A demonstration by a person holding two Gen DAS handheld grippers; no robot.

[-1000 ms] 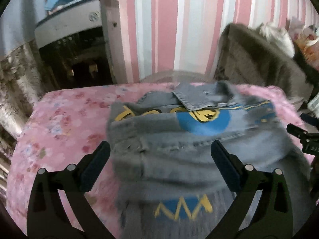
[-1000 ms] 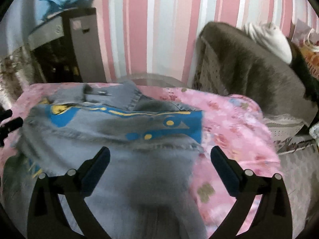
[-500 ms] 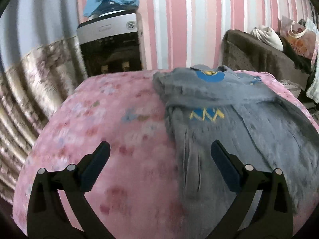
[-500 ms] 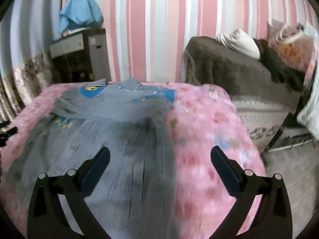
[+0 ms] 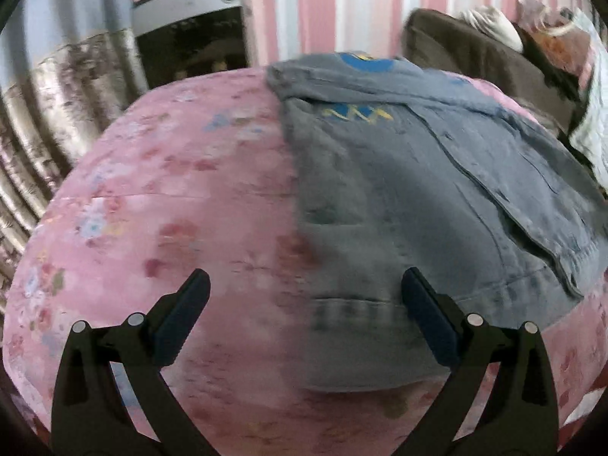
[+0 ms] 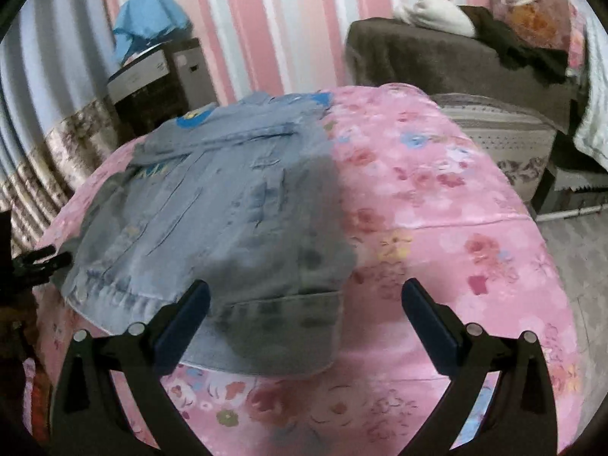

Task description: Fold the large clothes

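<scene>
Left wrist view: the left gripper [image 5: 304, 313] has its two black fingers spread wide apart with nothing between them, hovering above the near edge of the pink floral bedspread [image 5: 163, 205]. The grey-blue denim jacket with blue and yellow patches [image 5: 418, 190] lies spread on the bedspread ahead of the tongs and toward the right finger, its hem just beyond that fingertip. A sleeve is laid across the jacket's front, running from the far collar down to the right. Beyond the left finger, past the bed, stands a black and silver appliance [image 5: 190, 34] against the pink and white striped wall [image 5: 342, 3]. Far right of the tongs sits a brown covered seat [image 5: 475, 53].

Right wrist view: the right gripper [image 6: 304, 313] is likewise wide apart and holds nothing. The jacket [image 6: 228, 205] lies ahead and toward the left finger, its hem reaching the left fingertip; whether they touch cannot be told. Bare bedspread [image 6: 437, 197] fills the space ahead of the right finger. The other gripper's dark tip [image 6: 38, 262] shows at the far left edge. A light blue cloth [image 6: 148, 26] tops the appliance.
</scene>
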